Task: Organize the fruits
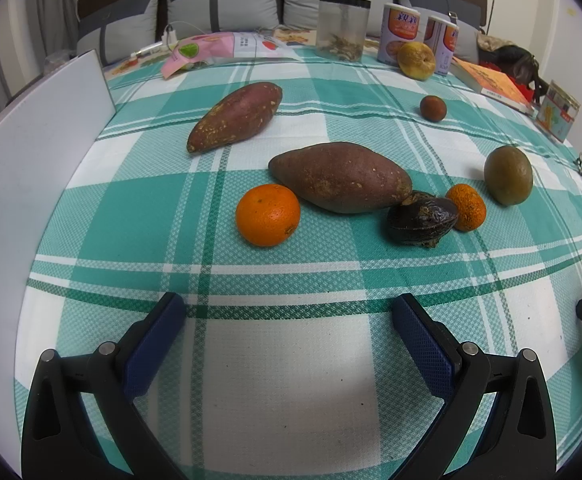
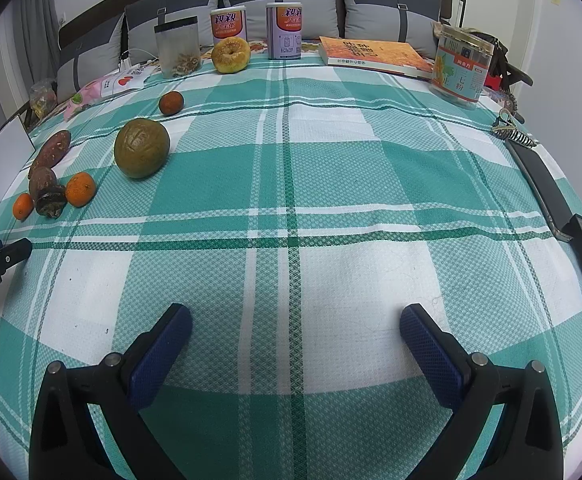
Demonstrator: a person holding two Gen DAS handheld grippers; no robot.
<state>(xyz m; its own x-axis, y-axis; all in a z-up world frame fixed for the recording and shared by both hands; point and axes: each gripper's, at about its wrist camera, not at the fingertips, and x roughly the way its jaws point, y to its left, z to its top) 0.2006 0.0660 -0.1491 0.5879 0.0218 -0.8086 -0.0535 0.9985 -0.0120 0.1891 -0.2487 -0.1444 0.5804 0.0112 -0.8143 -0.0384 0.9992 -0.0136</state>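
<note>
Oranges (image 1: 267, 215), sweet potatoes (image 1: 341, 176) and other fruits are scattered toward the table's (image 2: 291, 184) left side, nothing is yet gripped, and a first reach is judged due from the spread, empty left tool (image 1: 289, 312) and right tool (image 2: 296, 318).

Left gripper (image 1: 289, 312) agape — 2 sweet potatoes (image 1: 341, 177) ahead.

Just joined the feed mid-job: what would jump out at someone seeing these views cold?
First, the produce bunched on the green-checked cloth ahead of the left tongs: a bright orange beside two sweet potatoes, with a wrinkled dark fruit touching a smaller orange. Ahead of the right tongs, open over bare cloth, a large green fruit sits alone.
</note>
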